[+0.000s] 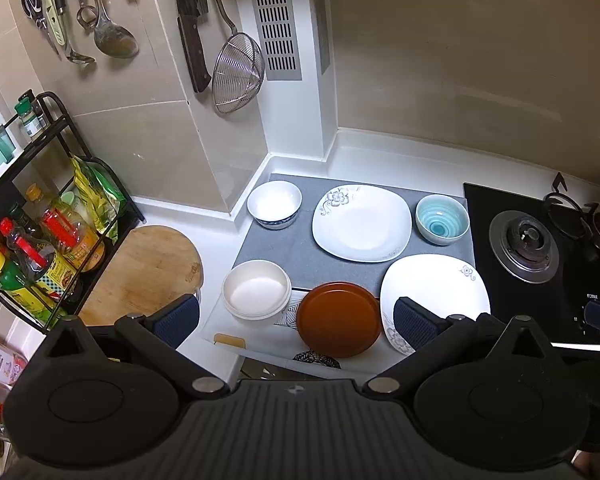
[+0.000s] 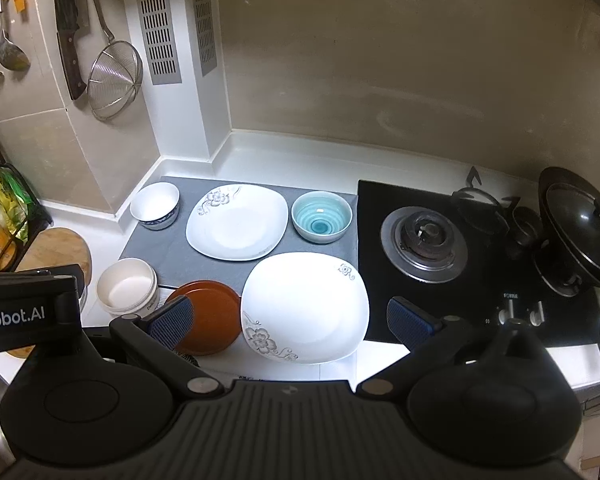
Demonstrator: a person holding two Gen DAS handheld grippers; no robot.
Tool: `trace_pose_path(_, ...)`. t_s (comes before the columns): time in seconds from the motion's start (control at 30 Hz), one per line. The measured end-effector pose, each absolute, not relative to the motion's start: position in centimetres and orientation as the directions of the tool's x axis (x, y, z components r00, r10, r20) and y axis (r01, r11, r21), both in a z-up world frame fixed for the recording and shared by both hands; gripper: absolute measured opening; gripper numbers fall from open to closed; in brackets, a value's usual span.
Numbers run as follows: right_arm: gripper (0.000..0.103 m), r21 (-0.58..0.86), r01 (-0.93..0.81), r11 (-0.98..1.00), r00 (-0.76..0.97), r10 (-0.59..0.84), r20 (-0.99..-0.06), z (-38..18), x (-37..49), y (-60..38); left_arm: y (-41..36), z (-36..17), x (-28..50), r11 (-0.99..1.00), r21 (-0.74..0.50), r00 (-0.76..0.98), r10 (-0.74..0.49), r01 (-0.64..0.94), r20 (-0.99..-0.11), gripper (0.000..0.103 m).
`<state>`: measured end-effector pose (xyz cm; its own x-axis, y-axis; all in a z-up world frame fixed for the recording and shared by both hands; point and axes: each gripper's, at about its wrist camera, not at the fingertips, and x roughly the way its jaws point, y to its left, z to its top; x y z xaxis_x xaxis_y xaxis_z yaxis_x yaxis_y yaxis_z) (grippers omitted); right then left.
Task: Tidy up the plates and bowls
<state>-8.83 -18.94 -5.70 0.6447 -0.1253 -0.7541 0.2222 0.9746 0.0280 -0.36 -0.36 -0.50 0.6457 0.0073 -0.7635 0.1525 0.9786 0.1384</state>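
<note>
Plates and bowls lay spread across the counter between the tiled corner and the gas hob (image 2: 424, 242) when you held both claws above them. Largest were the two white flower-printed plates: the far plate (image 1: 362, 222) sat wholly on the grey mat (image 1: 296, 256), and the near plate (image 2: 306, 308) lay just in front of it, part on the mat and part on the white counter, its right edge close to the hob. Next in size, the brown plate (image 1: 338, 318) rested touching the near plate's left edge, at the counter's front. Left of that you had the cream bowl (image 1: 256, 294), upright, close to the round wooden board (image 1: 140, 268). The turquoise bowl (image 1: 442, 218) stood on the mat's right back corner, just beside the far plate, and the small white bowl (image 1: 274, 204) stood at the mat's left back corner, near the wall.

Your left gripper (image 1: 296, 320) hung over the brown plate with its blue pads spread wide and nothing between them. Your right gripper (image 2: 290, 320) hovered over the near plate, likewise spread wide and empty.
</note>
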Motion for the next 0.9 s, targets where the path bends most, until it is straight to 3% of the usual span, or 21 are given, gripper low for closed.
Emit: trace_pose_path(0.9,0.103,0.035,0.221,0.975,0.626,-0.114,-0.772,-6.15,-9.31,-18.75,-0.5,-0.63,-0.93,0.978,0.157,0.64,0.033,0.138,-0.767,0.103)
